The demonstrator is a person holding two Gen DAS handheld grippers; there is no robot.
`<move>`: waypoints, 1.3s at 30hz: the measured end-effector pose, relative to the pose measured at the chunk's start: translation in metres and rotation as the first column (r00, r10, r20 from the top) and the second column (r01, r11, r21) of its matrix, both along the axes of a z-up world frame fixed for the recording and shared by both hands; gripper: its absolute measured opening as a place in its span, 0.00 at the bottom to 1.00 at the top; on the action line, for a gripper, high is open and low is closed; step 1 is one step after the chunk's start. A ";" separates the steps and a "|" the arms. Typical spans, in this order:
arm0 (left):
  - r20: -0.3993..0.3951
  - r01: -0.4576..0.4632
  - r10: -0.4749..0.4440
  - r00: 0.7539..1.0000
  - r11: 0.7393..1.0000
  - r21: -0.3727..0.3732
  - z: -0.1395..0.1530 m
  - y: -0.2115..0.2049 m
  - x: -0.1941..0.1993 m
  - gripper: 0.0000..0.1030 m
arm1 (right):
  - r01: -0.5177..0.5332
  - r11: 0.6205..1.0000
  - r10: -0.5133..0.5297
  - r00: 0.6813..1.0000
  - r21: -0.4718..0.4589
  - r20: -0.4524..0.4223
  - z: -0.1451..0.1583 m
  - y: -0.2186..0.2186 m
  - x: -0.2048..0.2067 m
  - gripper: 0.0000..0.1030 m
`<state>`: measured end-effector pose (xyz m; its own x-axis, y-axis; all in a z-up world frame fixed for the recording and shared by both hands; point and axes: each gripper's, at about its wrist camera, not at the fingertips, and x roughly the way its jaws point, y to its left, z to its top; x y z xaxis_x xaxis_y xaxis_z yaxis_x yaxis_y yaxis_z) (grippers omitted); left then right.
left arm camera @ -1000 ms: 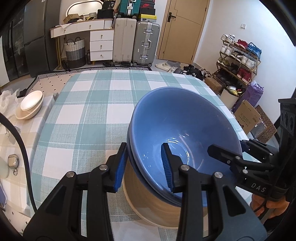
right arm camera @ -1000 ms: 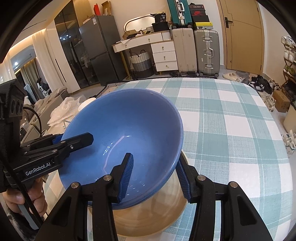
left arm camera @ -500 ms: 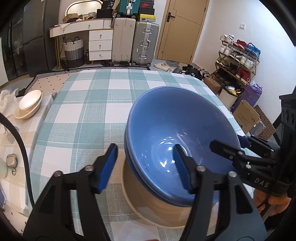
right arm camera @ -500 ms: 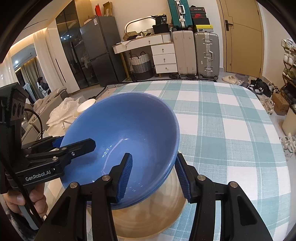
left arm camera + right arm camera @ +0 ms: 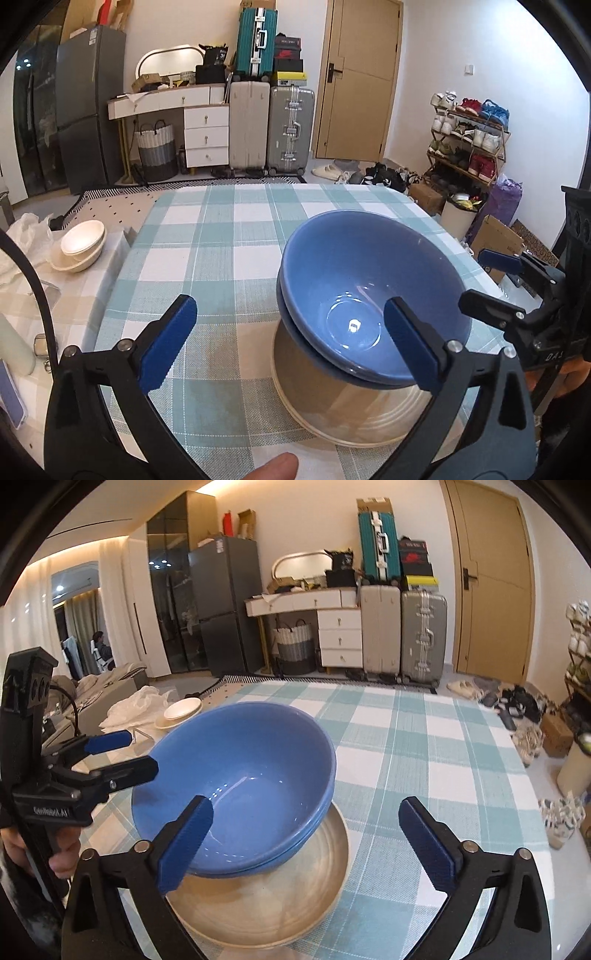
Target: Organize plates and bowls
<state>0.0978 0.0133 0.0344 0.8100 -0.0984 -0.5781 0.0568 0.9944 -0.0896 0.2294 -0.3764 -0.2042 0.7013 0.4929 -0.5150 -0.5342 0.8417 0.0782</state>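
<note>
Both tongs, left (image 5: 291, 341) and right (image 5: 306, 843), just sprung apart beside nested blue bowls (image 5: 365, 291) tilted, seemingly, in beige bowl (image 5: 280, 904).

Two nested glossy blue ceramic bowls (image 5: 373, 295) sit tilted in a wide beige ceramic bowl (image 5: 332, 402) on the teal-checked tablecloth (image 5: 221, 236); stacked cream bowls (image 5: 79, 245) lie left, seemingly off the cloth.

The lower blue bowl (image 5: 291, 325) shows only as a thin rim under the top blue bowl (image 5: 369, 273). The blue bowls hide part of the tan plate (image 5: 295, 897). At the bottom edge of the left wrist view, a fingertip (image 5: 275, 470) is cut off. The stacked white bowls (image 5: 79, 245) at the left are too small to count.
</note>
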 end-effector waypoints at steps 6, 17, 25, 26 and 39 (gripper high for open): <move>0.070 -0.001 0.000 0.998 1.000 0.023 -0.002 0.007 -0.023 0.98 | -0.059 0.997 0.058 0.998 0.046 0.038 -0.011 -0.014 -0.009 0.99; 0.132 0.004 -0.008 0.991 0.999 0.032 -0.025 0.004 -0.050 0.98 | -0.118 0.989 0.108 0.989 0.094 0.102 -0.025 -0.022 -0.022 0.99; 0.176 0.003 -0.007 0.984 1.000 0.023 -0.040 0.006 -0.060 0.98 | -0.140 0.986 0.127 0.983 0.094 0.134 -0.034 -0.021 -0.032 0.99; 0.178 0.001 -0.005 0.984 1.000 0.021 -0.041 0.007 -0.061 0.98 | -0.143 0.985 0.129 0.982 0.093 0.140 -0.034 -0.021 -0.034 0.99; 0.224 0.003 0.003 0.975 1.000 -0.024 -0.058 0.021 -0.070 0.98 | -0.186 0.977 0.168 0.972 0.105 0.166 -0.040 -0.023 -0.045 0.99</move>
